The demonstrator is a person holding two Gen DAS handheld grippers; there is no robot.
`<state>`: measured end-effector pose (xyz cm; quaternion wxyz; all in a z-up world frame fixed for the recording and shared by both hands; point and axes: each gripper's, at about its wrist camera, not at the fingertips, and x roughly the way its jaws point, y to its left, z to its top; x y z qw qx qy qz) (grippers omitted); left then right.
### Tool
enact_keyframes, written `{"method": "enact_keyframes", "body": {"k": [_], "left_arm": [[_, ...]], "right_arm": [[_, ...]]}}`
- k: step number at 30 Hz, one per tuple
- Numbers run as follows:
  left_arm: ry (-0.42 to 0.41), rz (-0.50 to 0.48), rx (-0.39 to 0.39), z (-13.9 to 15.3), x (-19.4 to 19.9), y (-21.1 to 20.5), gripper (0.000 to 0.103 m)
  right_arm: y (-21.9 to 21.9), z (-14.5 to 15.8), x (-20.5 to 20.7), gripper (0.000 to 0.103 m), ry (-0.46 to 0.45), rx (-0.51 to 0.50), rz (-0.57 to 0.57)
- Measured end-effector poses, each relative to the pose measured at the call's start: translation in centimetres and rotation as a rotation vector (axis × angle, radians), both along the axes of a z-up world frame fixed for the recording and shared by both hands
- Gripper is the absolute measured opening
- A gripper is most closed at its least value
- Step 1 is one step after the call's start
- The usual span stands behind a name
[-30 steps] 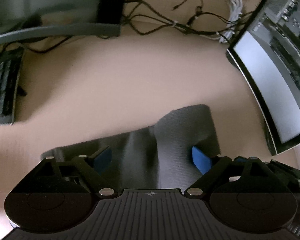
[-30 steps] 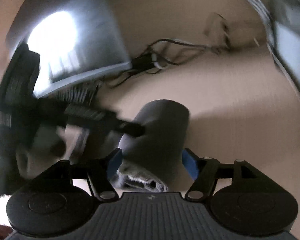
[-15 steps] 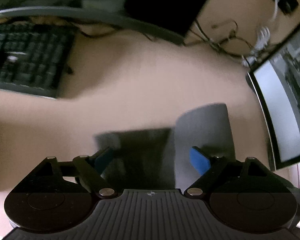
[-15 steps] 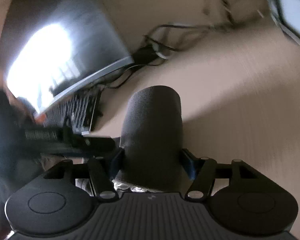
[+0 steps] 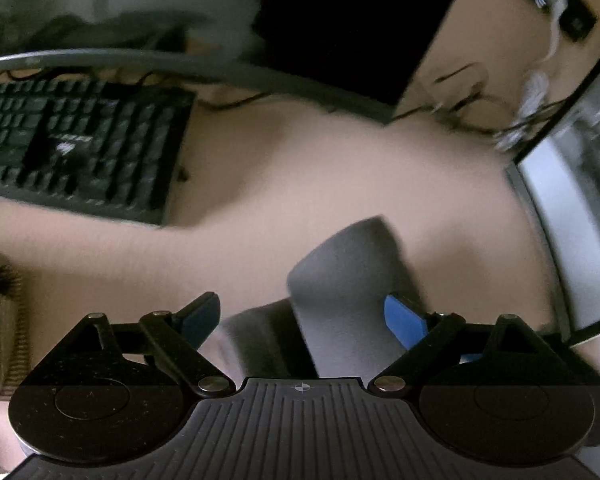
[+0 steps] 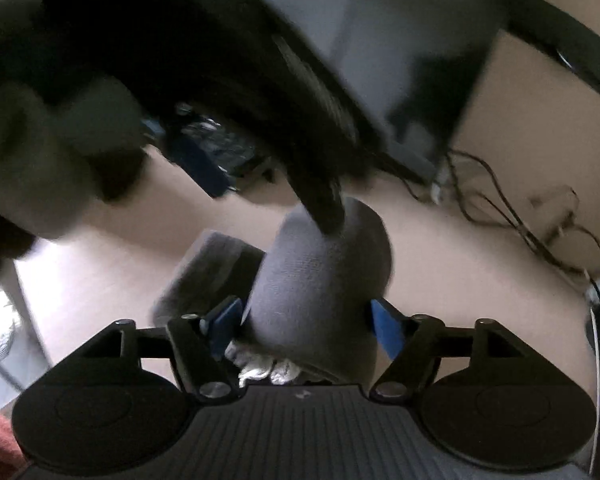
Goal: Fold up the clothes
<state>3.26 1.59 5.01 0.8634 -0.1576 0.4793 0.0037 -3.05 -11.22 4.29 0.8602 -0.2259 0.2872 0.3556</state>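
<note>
Holding a grey sock (image 6: 324,280) above the worktop (image 6: 460,280): right hand-held gripper (image 6: 304,326) clamped on its cuff, left hand-held gripper (image 5: 304,320) spread apart around the toe end. Soft, light, floppy; best pinched near the ends, probably.

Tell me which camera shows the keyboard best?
The left wrist view: the keyboard lies in full sight on the desk, its rows of keys visible though a little blurred. In the right wrist view the left gripper blocks that area; no keyboard is recognisable.
</note>
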Motion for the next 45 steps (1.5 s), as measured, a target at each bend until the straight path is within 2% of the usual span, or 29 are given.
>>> {"method": "enact_keyframes", "body": {"k": [2,4,7,10,14,17,19,21,25,29,35,37,40,43,45], "left_arm": [[0.018,0.018,0.005,-0.8,-0.2,0.7,0.095],[0.026,0.042,0.014,-1.0,-0.9,1.7,0.095],[0.043,0.066,0.027,-1.4,-1.2,2.9,0.095],[0.06,0.081,0.035,-1.7,-1.6,3.6,0.095],[0.085,0.1,0.024,-2.1,-1.7,4.2,0.095],[0.092,0.105,0.013,-2.1,-1.7,4.4,0.094],[0.093,0.1,0.012,-2.1,-1.5,4.2,0.094],[0.092,0.089,0.002,-2.1,-0.9,3.8,0.094],[0.085,0.028,-0.022,-2.5,0.8,0.9,0.094],[0.08,-0.036,-0.05,-2.6,2.7,-2.3,0.094],[0.007,-0.09,-0.101,-0.2,4.4,-5.0,0.094],[-0.026,-0.122,-0.121,0.8,4.6,-5.8,0.094],[-0.05,-0.149,-0.113,1.5,5.2,-6.7,0.094],[-0.04,-0.149,-0.083,1.0,5.5,-7.0,0.094],[-0.023,-0.134,-0.068,0.4,5.5,-6.6,0.095]], "right_arm": [[-0.9,0.6,0.2,0.074,0.048,0.062,0.024],[-2.5,1.1,1.3,0.077,0.138,0.163,0.004],[-5.6,1.1,4.0,0.08,0.303,0.326,-0.111],[-7.8,-0.2,6.9,0.081,0.462,0.464,-0.228],[-7.8,-3.1,9.0,0.085,0.637,0.559,-0.285],[-7.0,-4.6,8.6,0.084,0.747,0.605,-0.293],[-6.7,-4.5,8.5,0.073,0.723,0.591,-0.284],[-7.1,-3.6,7.8,0.067,0.681,0.568,-0.273],[-8.6,-3.1,8.8,0.064,0.612,0.541,-0.317],[-12.6,-2.5,9.1,0.064,0.558,0.53,-0.404],[-14.6,0.0,8.0,0.068,0.35,0.34,-0.417],[-13.4,0.2,7.5,0.071,0.312,0.297,-0.392],[-10.5,0.2,6.3,0.076,0.208,0.174,-0.345],[-7.5,-0.1,4.9,0.082,0.108,0.063,-0.278],[-6.7,-0.5,4.3,0.082,0.095,0.032,-0.242]]}}
